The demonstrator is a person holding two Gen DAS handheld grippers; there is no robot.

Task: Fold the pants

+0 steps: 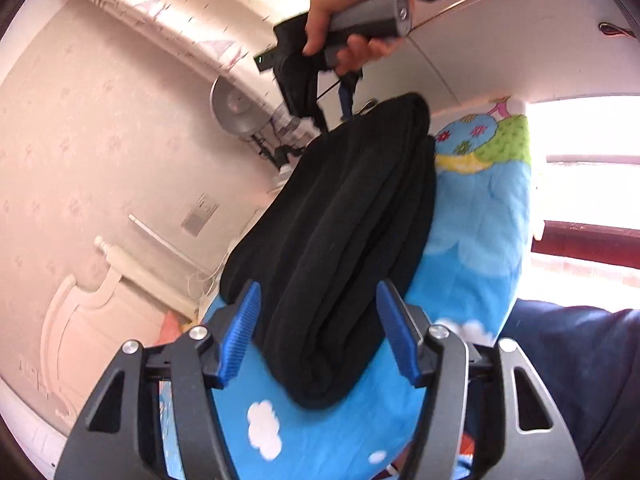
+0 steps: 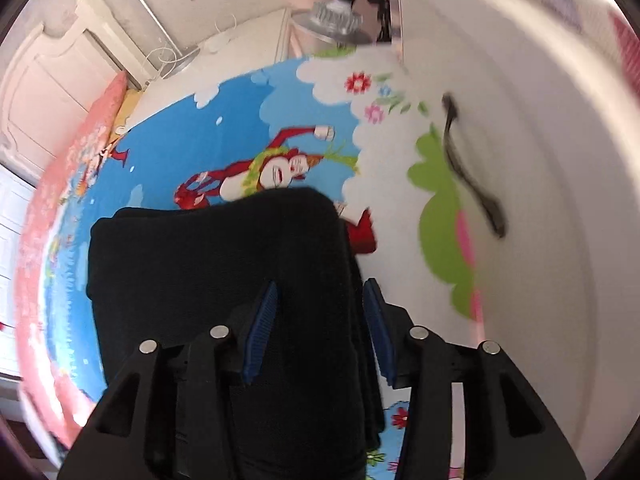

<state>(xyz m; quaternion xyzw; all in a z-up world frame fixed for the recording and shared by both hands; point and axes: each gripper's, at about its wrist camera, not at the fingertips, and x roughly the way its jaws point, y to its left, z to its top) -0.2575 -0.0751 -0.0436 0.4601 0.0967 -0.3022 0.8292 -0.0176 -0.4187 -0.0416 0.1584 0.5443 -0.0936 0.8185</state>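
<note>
The black pants (image 1: 340, 208) lie folded into a thick, long bundle on a blue cartoon bedsheet (image 1: 472, 232). My left gripper (image 1: 320, 320) is open and straddles the near end of the bundle; its blue pads (image 1: 244, 320) stand on either side without pressing. In the right wrist view the pants (image 2: 208, 248) fill the middle of the sheet (image 2: 200, 140). My right gripper (image 2: 320, 320) points steeply down, open, with one folded edge between its jaws and a gap at the right pad (image 2: 378, 320). In the left wrist view a hand (image 1: 344, 12) holds the right gripper's handle beyond the far end.
A white headboard (image 2: 52, 72) and a pink pillow edge (image 2: 60, 168) border the bed. A black strap (image 2: 468, 168) lies on the white surface to the right. A silver lamp (image 1: 232, 108) stands past the pants. A person's dark blue leg (image 1: 572, 360) is close on the right.
</note>
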